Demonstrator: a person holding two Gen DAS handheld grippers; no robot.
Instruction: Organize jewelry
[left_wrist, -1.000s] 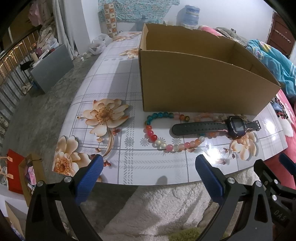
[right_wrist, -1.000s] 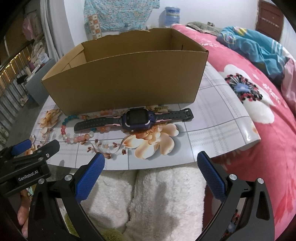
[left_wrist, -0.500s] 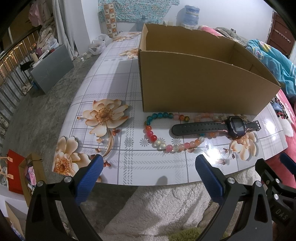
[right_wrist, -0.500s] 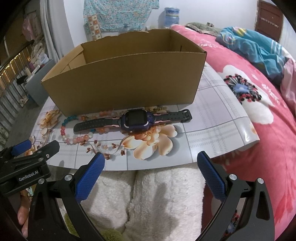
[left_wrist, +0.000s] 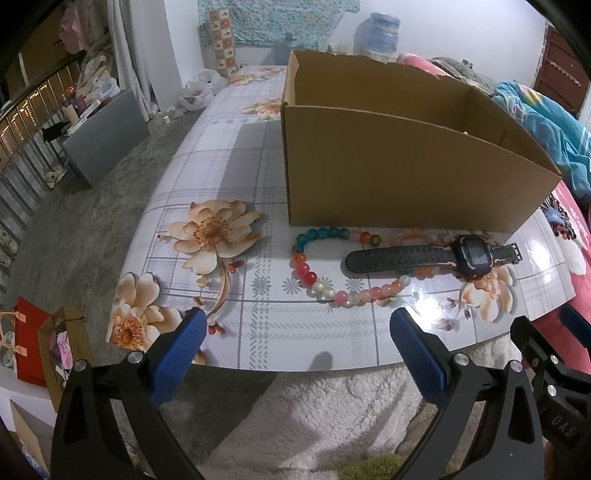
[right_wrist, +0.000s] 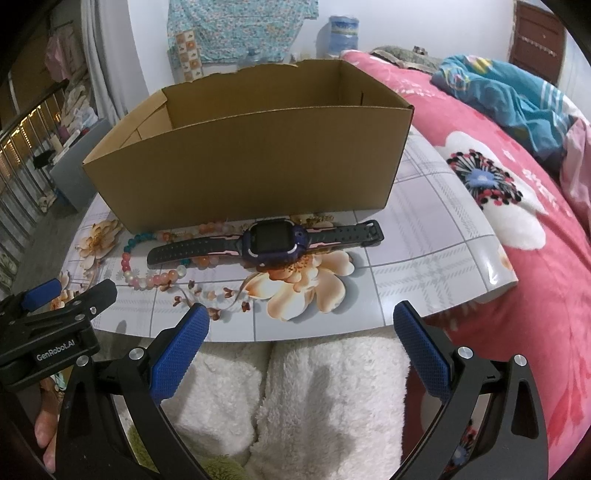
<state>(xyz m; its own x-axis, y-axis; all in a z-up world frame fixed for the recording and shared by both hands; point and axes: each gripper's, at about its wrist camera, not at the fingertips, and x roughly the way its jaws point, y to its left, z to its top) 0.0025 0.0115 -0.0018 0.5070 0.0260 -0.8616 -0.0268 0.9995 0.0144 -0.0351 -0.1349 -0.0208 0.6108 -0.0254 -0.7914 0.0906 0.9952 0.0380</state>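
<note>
Floral-print table (left_wrist: 236, 173) is carrying a cardboard box (left_wrist: 388, 177), my landmark. Just in front of its near wall the watch (right_wrist: 275, 242) is lying flat, strap stretched sideways across the bead bracelet (left_wrist: 317, 277). I am holding the left gripper (left_wrist: 295, 350) and right gripper (right_wrist: 301, 338) short of the table edge, both with jaws spread wide and carrying nothing. I am judging the watch light with a rubbery strap: pinch the stiff case. Beads look slippery and loose; I would grip across the strand.
</note>
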